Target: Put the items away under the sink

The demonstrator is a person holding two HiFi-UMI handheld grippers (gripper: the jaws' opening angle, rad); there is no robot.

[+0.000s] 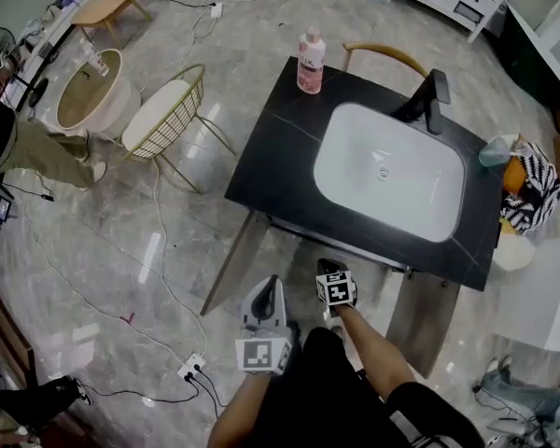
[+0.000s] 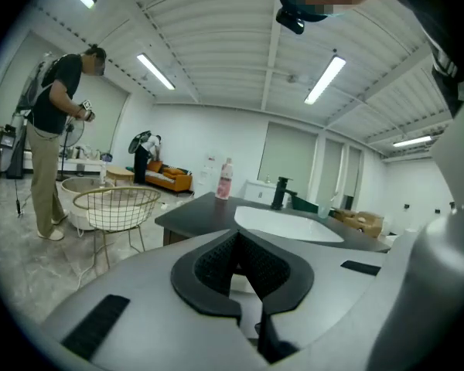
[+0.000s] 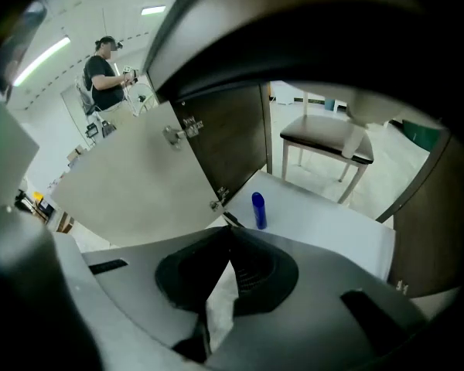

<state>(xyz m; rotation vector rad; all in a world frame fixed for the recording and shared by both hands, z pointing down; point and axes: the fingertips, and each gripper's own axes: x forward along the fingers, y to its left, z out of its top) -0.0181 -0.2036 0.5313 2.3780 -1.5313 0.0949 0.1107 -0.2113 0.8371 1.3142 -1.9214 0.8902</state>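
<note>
Below, blue bottle [image 3: 258, 210] upright (white shelf [image 3: 325, 216]), left hand-held gripper [image 2: 237, 236] and right hand-held gripper [image 3: 230, 233] closed, empty.

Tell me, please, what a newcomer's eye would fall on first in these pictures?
Most likely the white sink set in a black counter, with a pink bottle standing at the counter's far corner. Next, a small blue bottle standing alone on the white shelf inside the open cabinet, just ahead of the right tongs.
</note>
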